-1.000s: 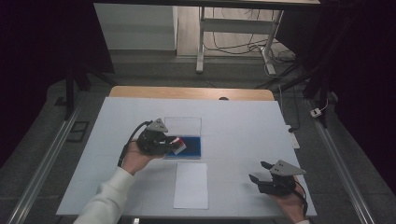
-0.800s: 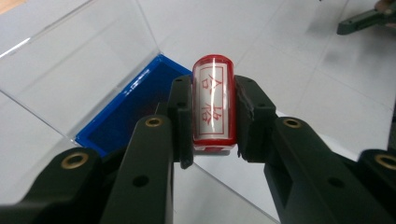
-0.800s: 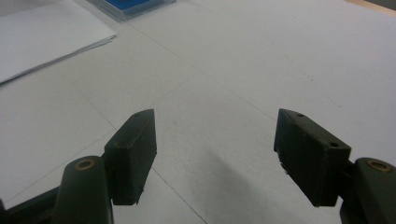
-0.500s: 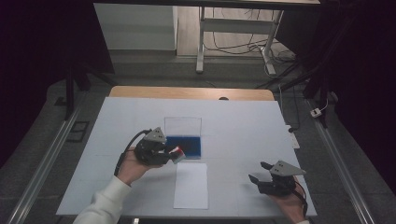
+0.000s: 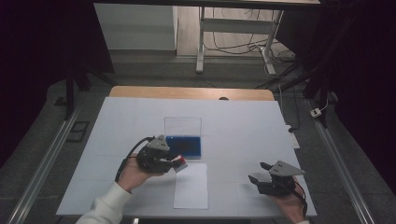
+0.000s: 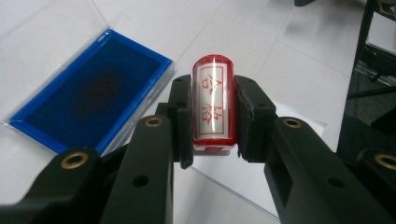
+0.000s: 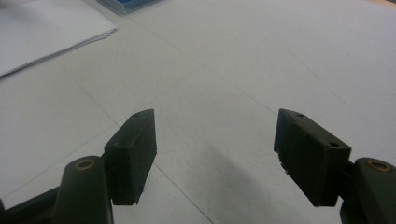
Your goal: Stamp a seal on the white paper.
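My left gripper (image 6: pixel 211 116) is shut on a red cylindrical stamp (image 6: pixel 212 100) with a white label of red characters; both pads press its sides. In the high view the left gripper (image 5: pixel 175 163) holds the stamp (image 5: pixel 180 163) just over the top left corner of a white paper sheet (image 5: pixel 191 186). A blue ink pad (image 5: pixel 185 145) in a clear case with its lid open lies just beyond, also seen as the ink pad (image 6: pixel 88 95) at the left. My right gripper (image 5: pixel 258 173) rests open low at the table's right front; its jaws (image 7: pixel 215 154) stand wide apart over bare table.
The white table top (image 5: pixel 243 126) has a wooden strip at its far edge. A stack of paper (image 7: pixel 42 32) shows at the upper left of the right gripper view. Beyond the table stand a metal frame and cables on the floor (image 5: pixel 233 42).
My left gripper has carried the stamp from over the ink pad toward the near side, down to the paper's top corner. The right gripper has stayed where it was.
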Motion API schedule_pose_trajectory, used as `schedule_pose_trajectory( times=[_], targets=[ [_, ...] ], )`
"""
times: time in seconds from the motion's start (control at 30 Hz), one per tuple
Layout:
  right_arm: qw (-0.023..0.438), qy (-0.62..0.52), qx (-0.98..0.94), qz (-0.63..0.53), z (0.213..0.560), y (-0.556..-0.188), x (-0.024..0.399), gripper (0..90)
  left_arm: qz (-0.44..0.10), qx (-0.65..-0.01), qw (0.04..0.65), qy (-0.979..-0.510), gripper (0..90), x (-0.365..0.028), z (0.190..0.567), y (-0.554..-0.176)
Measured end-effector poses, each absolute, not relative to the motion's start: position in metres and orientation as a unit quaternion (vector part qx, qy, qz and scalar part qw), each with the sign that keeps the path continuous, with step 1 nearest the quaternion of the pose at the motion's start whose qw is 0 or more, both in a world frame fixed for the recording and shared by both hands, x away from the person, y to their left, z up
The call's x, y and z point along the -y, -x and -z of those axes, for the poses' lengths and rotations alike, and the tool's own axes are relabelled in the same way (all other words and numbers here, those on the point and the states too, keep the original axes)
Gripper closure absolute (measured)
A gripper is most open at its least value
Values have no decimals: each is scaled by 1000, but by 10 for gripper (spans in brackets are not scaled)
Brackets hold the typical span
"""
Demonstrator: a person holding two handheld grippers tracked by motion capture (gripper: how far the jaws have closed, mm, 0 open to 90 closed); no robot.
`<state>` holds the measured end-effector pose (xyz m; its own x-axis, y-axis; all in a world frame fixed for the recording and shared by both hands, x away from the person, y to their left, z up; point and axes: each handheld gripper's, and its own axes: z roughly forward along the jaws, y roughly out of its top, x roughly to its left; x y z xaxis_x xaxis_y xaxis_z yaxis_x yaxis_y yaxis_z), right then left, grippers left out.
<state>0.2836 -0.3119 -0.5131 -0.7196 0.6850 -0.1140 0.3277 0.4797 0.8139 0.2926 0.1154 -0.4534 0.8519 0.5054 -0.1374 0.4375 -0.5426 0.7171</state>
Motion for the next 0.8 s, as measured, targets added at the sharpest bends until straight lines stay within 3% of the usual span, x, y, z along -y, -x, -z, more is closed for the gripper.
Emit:
schedule_pose_trajectory(
  times=[0.8],
  targets=[
    [218,-305,-834,-406,514,-283,312,293,-38,-233,364,-901,702,-79,471,-281]
  ],
)
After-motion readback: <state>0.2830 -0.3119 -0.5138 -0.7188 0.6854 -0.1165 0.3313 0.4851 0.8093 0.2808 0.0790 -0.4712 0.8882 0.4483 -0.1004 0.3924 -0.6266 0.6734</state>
